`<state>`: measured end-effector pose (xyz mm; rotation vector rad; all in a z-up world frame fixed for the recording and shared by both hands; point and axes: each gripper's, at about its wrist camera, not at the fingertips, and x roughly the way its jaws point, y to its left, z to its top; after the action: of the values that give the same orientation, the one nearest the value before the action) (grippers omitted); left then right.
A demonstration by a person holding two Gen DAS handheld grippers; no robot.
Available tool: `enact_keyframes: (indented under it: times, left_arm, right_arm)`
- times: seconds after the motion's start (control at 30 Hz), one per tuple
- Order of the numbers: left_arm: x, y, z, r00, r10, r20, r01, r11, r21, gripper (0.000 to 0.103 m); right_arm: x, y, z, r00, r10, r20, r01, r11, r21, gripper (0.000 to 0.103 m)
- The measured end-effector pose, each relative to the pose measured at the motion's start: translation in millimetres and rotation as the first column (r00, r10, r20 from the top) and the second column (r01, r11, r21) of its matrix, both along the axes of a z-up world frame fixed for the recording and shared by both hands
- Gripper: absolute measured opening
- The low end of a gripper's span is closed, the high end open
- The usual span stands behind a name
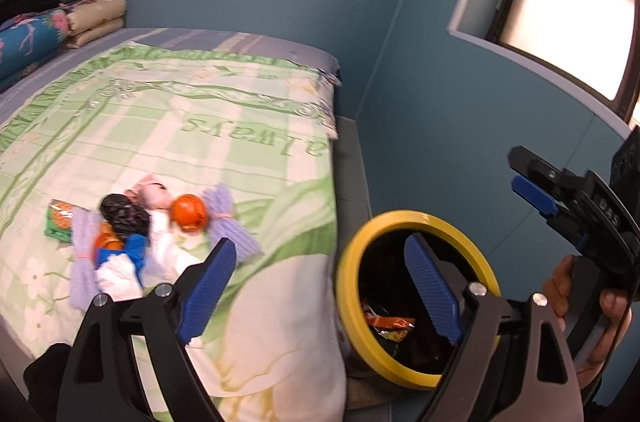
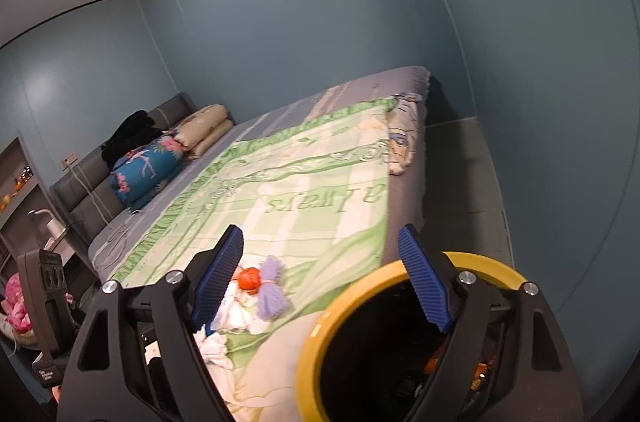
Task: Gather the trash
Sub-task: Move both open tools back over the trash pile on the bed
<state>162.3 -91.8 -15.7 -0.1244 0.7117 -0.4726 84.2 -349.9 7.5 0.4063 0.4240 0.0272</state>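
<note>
Beside a bed spread with a green-and-white quilt (image 1: 224, 158), both handheld tools are standing with jaws wide and nothing between the ribbed blue pads: the left tool (image 1: 320, 286) is hovering across the bed's near right edge, and the right tool (image 2: 324, 282) is hanging just over the round black bin with the yellow rim (image 1: 420, 298) on the floor at the bed's right side. Orange and foil wrappers (image 1: 390, 327) are already lying inside the bin. The remaining pile is sitting on the quilt's near left part, to the left of and beyond the left tool, so the left hand appears the nearer one: a round orange ball-like item (image 1: 189, 213), a dark crumpled lump (image 1: 124, 216), a green-and-orange snack packet (image 1: 59, 218), lilac yarn bundles (image 1: 230, 222) and white crumpled tissue (image 1: 120, 274). The pile is stretching roughly left to right. The quilt is reading "always", seen upside down; the right tool's body is showing "DAS".
</note>
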Motion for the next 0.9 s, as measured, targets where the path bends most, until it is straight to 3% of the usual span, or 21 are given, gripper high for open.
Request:
enact_keyframes:
  times: [0.43, 0.9]
  left_arm:
    - [1, 77, 17, 0.981, 0.185, 0.056, -0.187, 0.982, 0.021, 0.092]
    - [7, 154, -2, 0.938, 0.346, 0.021, -0.346, 0.937, 0.051, 0.092]
  right_arm:
    - [22, 64, 20, 0.991, 0.129, 0.015, -0.129, 0.991, -0.04, 0.082]
    - [67, 120, 13, 0.976, 0.214, -0.038, -0.216, 0.971, -0.1, 0.083]
